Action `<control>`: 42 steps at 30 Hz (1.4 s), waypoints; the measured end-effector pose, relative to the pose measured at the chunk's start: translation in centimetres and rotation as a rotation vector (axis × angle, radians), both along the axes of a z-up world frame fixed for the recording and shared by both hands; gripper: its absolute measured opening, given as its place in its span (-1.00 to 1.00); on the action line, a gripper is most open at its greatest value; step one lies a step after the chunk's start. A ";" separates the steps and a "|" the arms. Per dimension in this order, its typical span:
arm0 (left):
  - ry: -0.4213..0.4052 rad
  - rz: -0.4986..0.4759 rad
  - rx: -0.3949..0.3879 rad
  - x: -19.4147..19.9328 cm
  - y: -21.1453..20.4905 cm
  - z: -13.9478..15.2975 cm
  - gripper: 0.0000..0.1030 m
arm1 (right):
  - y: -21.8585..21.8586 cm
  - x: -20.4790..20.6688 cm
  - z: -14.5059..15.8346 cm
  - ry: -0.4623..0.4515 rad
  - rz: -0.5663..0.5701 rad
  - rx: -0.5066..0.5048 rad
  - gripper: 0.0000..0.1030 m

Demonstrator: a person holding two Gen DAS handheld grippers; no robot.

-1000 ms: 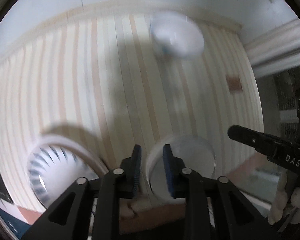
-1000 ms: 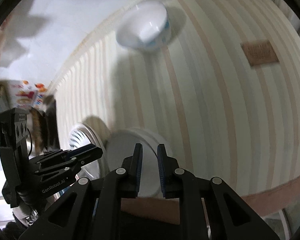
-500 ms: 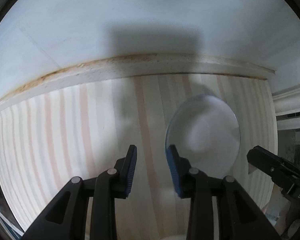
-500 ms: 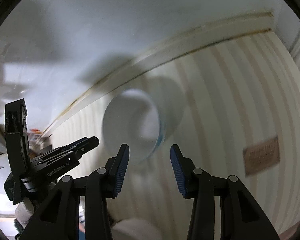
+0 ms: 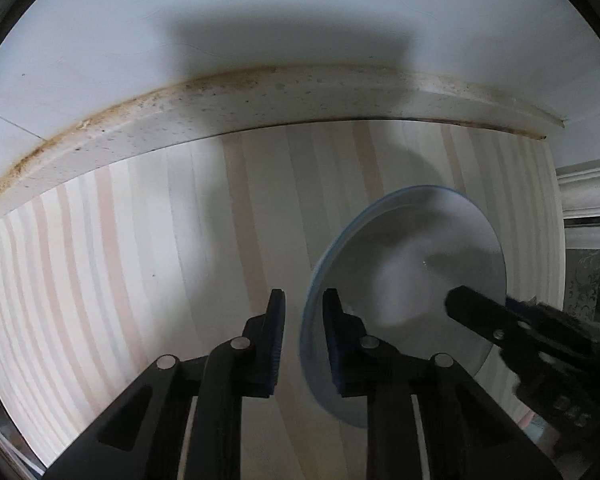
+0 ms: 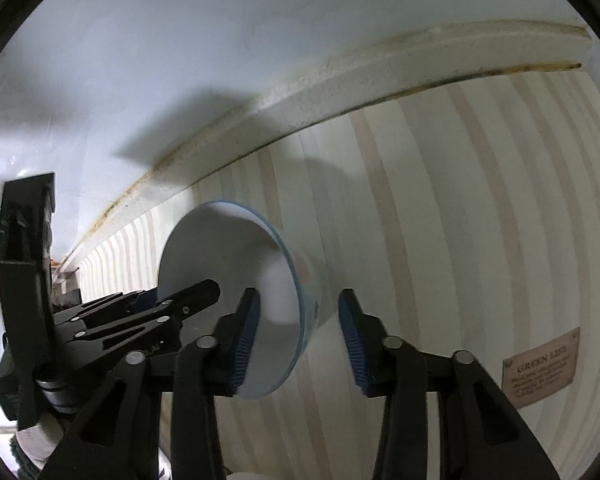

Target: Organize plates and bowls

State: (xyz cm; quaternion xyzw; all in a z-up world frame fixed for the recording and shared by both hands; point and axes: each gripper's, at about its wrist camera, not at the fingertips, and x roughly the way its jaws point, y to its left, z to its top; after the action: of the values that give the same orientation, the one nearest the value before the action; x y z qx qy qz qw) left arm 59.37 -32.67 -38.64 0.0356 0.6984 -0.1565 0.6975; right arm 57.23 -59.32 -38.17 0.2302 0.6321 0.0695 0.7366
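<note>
A white bowl (image 5: 412, 276) with a thin blue rim stands on the striped cloth close to the wall. My left gripper (image 5: 304, 296) points straight down and is shut on the bowl's left rim, one pad inside and one outside. My right gripper (image 6: 298, 294) straddles the opposite rim of the bowl (image 6: 228, 252). Its jaws are closing with the rim between them, and the outer pad is still clear of the wall. The right gripper (image 5: 488, 304) reaches over the bowl's far side in the left wrist view. The left gripper (image 6: 188, 294) shows at the bowl's left edge in the right wrist view.
A stained cream ledge (image 5: 260, 104) runs along the back of the table under a pale wall. A brown label (image 6: 540, 364) is sewn on the cloth to the right. White moulding (image 5: 588, 188) borders the table's right end. The striped cloth (image 5: 120, 260) stretches leftwards.
Both grippers left the plates near the front edge, crossed the table to the bowl by the wall and came down over it. The left jaws narrowed onto the rim; the right jaws spread around it.
</note>
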 end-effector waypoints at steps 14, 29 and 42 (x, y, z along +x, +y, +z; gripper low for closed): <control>-0.027 -0.021 -0.022 -1.6 -0.7 1.4 -0.68 | 1.3 -0.8 -0.2 0.005 0.012 -0.031 -0.72; -0.100 -0.064 -0.048 -7.0 1.2 8.3 -0.68 | 3.9 -7.1 6.9 -0.074 0.034 -0.024 -0.73; -0.113 -0.112 -0.074 -16.7 4.1 11.2 -0.68 | 5.5 -19.5 10.7 -0.060 0.034 -0.015 -0.73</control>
State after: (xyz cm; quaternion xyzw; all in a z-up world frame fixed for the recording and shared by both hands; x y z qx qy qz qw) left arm 42.71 -28.60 -27.47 0.0576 0.6487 -0.2184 0.7268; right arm 37.72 -53.86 -27.52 0.2118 0.6140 0.0841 0.7557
